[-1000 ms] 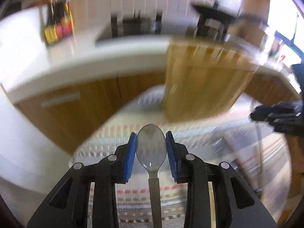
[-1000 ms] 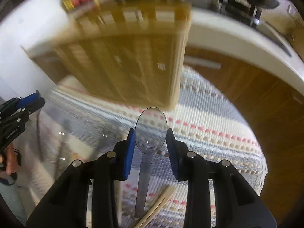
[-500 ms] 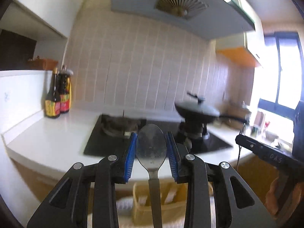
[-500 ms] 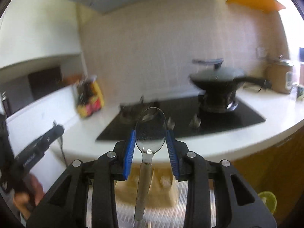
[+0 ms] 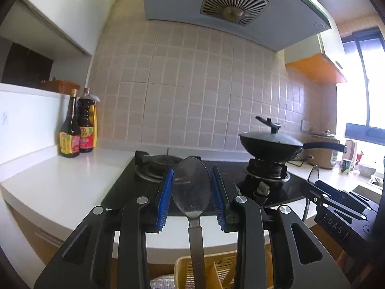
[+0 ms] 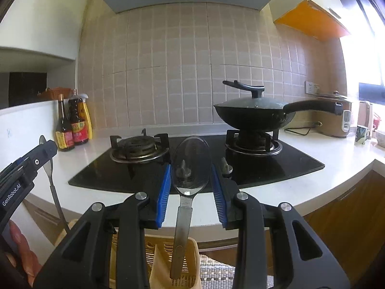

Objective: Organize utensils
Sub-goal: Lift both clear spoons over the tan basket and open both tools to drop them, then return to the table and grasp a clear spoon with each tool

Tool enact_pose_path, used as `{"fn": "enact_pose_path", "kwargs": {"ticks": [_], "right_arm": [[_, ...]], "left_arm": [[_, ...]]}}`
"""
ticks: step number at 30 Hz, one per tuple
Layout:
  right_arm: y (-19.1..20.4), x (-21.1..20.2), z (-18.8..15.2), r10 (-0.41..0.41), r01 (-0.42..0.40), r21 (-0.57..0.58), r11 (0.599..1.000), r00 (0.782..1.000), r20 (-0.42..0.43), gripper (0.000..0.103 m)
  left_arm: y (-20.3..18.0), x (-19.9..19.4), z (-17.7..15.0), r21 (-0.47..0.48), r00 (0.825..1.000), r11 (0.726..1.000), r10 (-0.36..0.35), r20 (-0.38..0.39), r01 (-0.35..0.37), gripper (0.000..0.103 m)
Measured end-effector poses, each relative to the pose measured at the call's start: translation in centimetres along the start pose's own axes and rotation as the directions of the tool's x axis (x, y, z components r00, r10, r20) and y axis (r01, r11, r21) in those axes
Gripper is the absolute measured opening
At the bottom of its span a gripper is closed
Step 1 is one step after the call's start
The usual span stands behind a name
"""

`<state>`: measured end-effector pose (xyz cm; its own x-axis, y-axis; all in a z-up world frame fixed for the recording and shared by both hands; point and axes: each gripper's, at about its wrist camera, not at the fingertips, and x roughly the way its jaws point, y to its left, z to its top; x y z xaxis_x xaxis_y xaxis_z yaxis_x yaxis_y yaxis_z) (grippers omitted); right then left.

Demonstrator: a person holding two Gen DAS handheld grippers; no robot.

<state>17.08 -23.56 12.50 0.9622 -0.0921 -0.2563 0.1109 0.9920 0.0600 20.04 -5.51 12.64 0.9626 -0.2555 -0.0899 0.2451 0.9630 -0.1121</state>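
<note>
- Left wrist view: left gripper (image 5: 191, 196) pinching metal spoon (image 5: 191, 190), center frame, yellow basket (image 5: 216, 269) at bottom.
- Right wrist view: right gripper (image 6: 191, 187) clamping shiny spoon (image 6: 191, 166), handle over yellow caddy (image 6: 168, 262).

White counter (image 6: 336, 154), black hob (image 6: 192, 161), sauce bottles (image 6: 72, 122)

Beige tiled wall (image 6: 187, 72) rose behind a white countertop (image 6: 332, 161) with a black gas hob (image 6: 276, 166), a range hood (image 5: 231, 12) overhead, wooden cabinets (image 6: 349, 216) below, and bright daylight through a right-hand window (image 5: 365, 96).
</note>
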Motion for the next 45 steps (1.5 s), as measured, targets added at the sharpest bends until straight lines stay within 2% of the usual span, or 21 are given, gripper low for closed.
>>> {"fn": "enact_pose_path", "kwargs": {"ticks": [4,8,10,11,16,20,23,25,28,31,33,34,35,37,39,41,45], "right_arm": [[-0.1,-0.3,-0.4,0.014,-0.014,-0.001,1.0,1.0,-0.008,0.031],[-0.5,-0.9,-0.6,0.062,-0.061,0.013,0.998,0.997,-0.056,0.032],[-0.8,-1.4,-0.7,0.086,-0.083,0.029,0.996,0.993,-0.08,0.058],[-1.0,-1.9,-0.8,0.096,-0.093,0.038,0.995,0.992,-0.086,0.06],[-1.4,-4.3,-1.2,0.128,-0.121,0.052,0.991,0.978,-0.162,0.06],[-0.5,-6.7,-1.6,0.105,-0.108,-0.001,0.994,0.967,-0.234,0.06],[0.3,-8.1,-2.3,0.119,-0.131,-0.016,0.991,0.94,-0.318,0.06],[0.8,-8.6,-2.8,0.127,-0.144,-0.021,0.989,0.922,-0.366,0.059],[1.5,-8.8,-4.1,0.143,-0.167,-0.012,0.986,0.878,-0.457,0.059],[1.9,-8.1,-6.0,0.186,-0.201,0.031,0.979,0.817,-0.546,0.057],[2.2,-6.9,-7.9,0.224,-0.222,0.081,0.972,0.753,-0.618,0.055],[2.2,-6.2,-8.9,0.253,-0.233,0.118,0.965,0.714,-0.652,0.054],[2.2,-5.5,-9.9,0.284,-0.239,0.163,0.957,0.675,-0.681,0.053],[2.0,-4.6,-11.4,0.333,-0.24,0.232,0.943,0.614,-0.715,0.048],[2.0,-3.6,-13.0,0.373,-0.236,0.289,0.928,0.555,-0.743,0.047],[2.1,-3.2,-14.0,0.389,-0.231,0.313,0.921,0.528,-0.755,0.047],[2.5,-2.4,-15.1,0.407,-0.206,0.351,0.913,0.488,-0.772,0.047]], "left_arm": [[0.6,0.4,-0.8,-0.006,1.0,1.0,-0.011,-0.026,0.01,0.03],[1.3,0.2,-1.0,-0.028,0.996,0.998,-0.06,-0.065,0.058,0.031],[1.8,-0.1,-1.0,-0.049,0.993,0.996,-0.081,-0.084,0.077,0.036],[2.2,-0.5,-0.9,-0.065,0.991,0.994,-0.096,-0.094,0.09,0.04],[3.3,-2.7,-0.5,-0.115,0.977,0.983,-0.156,-0.147,0.14,0.046],[5.1,-5.4,-1.0,-0.181,0.954,0.972,-0.191,-0.231,0.15,0.047],[6.2,-6.9,-1.8,-0.208,0.939,0.969,-0.188,-0.288,0.13,0.047],[6.6,-7.6,-2.3,-0.209,0.921,0.968,-0.203,-0.332,0.138,0.047],[6.6,-8.5,-3.3,-0.17,0.888,0.978,-0.184,-0.421,0.122,0.047],[7.0,-7.8,-5.8,-0.152,0.812,0.984,-0.166,-0.559,0.096,0.047],[7.2,-6.5,-8.5,-0.122,0.734,0.989,-0.14,-0.665,0.078,0.047],[7.2,-5.9,-9.9,-0.115,0.691,0.99,-0.135,-0.71,0.075,0.047],[7.3,-5.5,-10.8,-0.116,0.666,0.991,-0.134,-0.734,0.072,0.047],[7.5,-4.6,-13.0,-0.145,0.612,0.987,-0.153,-0.776,0.062,0.05],[7.7,-3.9,-14.5,-0.151,0.584,0.988,-0.145,-0.799,0.038,0.057],[7.6,-3.5,-15.6,-0.125,0.577,0.992,-0.113,-0.809,0.018,0.059],[6.8,-2.8,-16.9,-0.099,0.535,0.995,-0.098,-0.839,0.028,0.059]]}}
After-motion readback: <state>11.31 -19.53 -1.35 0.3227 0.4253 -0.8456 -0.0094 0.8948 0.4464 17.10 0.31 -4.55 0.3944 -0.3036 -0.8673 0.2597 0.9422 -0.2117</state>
